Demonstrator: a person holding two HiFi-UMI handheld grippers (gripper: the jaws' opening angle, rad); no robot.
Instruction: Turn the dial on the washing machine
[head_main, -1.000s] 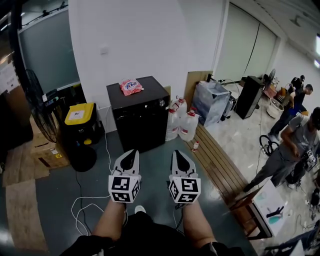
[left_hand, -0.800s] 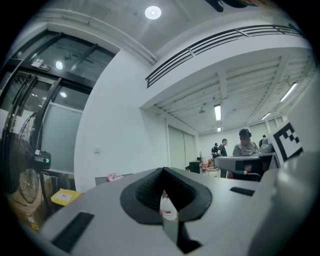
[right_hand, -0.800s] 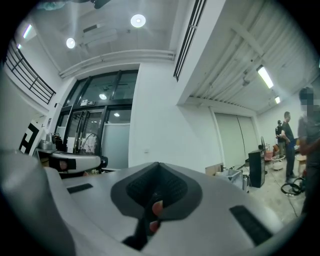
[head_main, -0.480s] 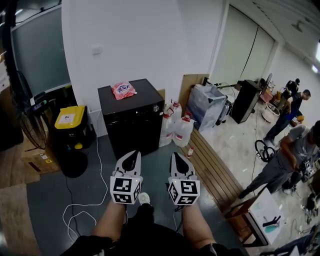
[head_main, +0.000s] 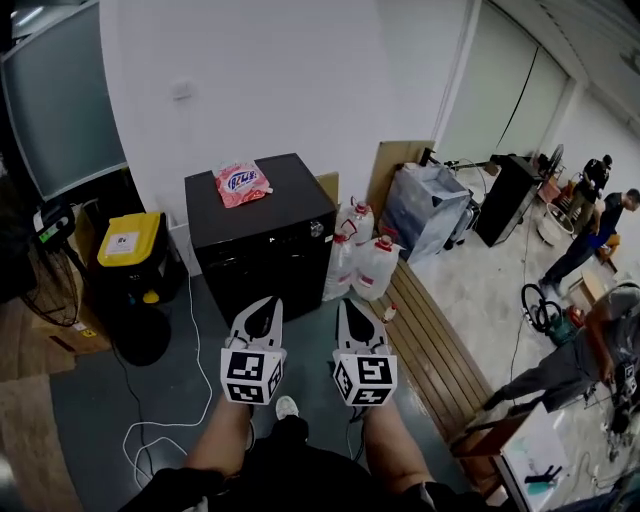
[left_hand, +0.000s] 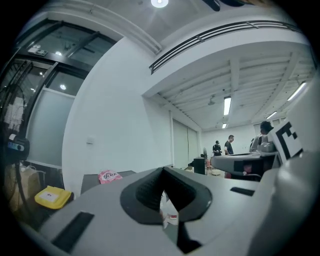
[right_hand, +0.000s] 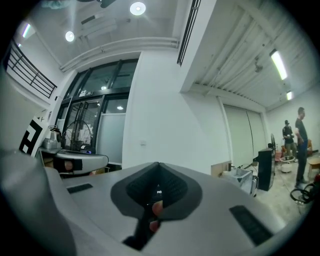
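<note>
Ahead, black boxy washing machine (head_main: 262, 235), small dial (head_main: 316, 229) at front's upper right; left claw (head_main: 272, 300), right claw (head_main: 342, 302) pinched closed, empty.

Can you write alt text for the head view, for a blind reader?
From above, a person points the left gripper and right gripper, both shut, at a black washing machine by a white wall. A pink packet lies on it; white jugs stand beside it.

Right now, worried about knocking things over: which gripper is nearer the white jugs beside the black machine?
Right. The right gripper is short of the white jugs, slightly to their left, not touching; the left gripper is farther left, facing the black machine.
</note>
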